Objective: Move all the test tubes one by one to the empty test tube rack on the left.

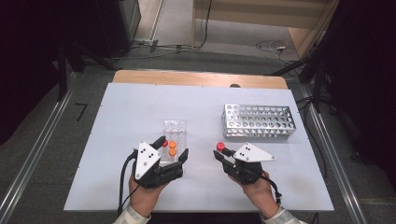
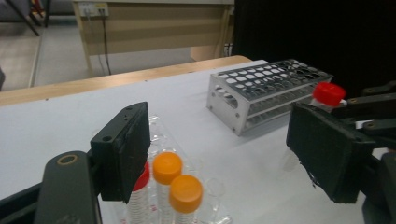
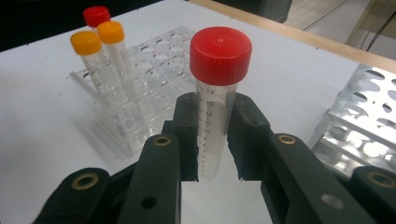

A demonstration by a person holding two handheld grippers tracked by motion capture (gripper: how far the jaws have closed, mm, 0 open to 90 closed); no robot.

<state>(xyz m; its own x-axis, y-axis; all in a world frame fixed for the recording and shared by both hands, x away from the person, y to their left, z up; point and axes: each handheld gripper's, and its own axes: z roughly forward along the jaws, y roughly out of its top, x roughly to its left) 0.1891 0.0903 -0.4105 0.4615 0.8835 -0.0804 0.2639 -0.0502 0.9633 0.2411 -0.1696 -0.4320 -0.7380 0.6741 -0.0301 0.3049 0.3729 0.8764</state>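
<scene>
Red-capped tube (image 3: 215, 100) stands upright, clamped between the jaws of the right claw (image 1: 223, 154), held above the tabletop (image 1: 126, 105) between the two racks. The left claw (image 1: 173, 154) is spread wide, its jaws straddling the near end of the clear plastic rack (image 1: 176, 127). That rack holds two orange-capped tubes (image 2: 176, 187) and another red-capped one (image 3: 96, 16). A metal tube rack (image 1: 259, 121) sits empty at the far right. Grey floor (image 1: 177, 23) and cables (image 1: 274, 46) lie beyond the white tabletop.
</scene>
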